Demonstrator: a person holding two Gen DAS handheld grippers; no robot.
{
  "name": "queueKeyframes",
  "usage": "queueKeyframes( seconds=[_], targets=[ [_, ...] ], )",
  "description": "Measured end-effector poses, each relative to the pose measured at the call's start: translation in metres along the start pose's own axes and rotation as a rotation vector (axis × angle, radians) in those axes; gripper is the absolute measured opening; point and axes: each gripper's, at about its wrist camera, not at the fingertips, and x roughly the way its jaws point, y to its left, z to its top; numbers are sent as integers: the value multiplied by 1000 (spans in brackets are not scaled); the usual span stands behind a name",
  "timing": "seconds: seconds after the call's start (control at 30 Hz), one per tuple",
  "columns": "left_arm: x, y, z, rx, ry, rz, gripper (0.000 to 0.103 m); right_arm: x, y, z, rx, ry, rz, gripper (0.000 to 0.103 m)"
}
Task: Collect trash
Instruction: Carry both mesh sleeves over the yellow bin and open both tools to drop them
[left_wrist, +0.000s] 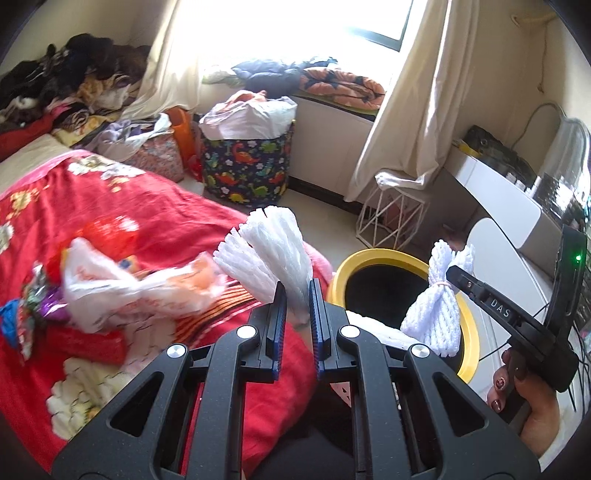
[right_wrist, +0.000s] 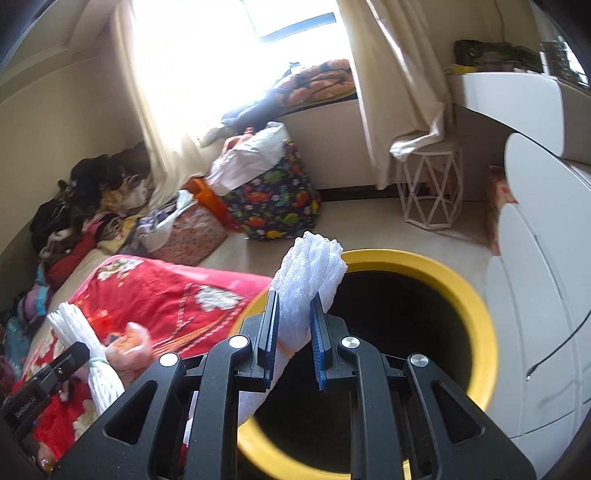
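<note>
Your left gripper (left_wrist: 293, 295) and right gripper (right_wrist: 293, 314) each clamp a foam net (left_wrist: 273, 251) beside the bin (right_wrist: 436, 269). Nets are light and compressible; hold them mid-bundle, fingers narrow.

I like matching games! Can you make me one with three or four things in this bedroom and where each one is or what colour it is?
Things:
1. trash bin
2. blanket
3. left foam net
4. dinosaur basket

Clues:
A. red with flowers, spread on the bed
B. yellow rim, dark inside
C. on the floor under the window, stuffed with bags
D. white, pinched in the jaws of the left gripper

Pairs: 1-B, 2-A, 3-D, 4-C
</note>
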Motion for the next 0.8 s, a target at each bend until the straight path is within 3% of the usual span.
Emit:
queueKeyframes(
  seconds=[0.63,0.8],
  targets=[
    [73,-71,9,94,70,-59,8,13,-70,-6,108,47,-109,16],
    [90,-86,7,113,101,-81,11,11,-85,-5,149,44,-95,25]
  ],
)
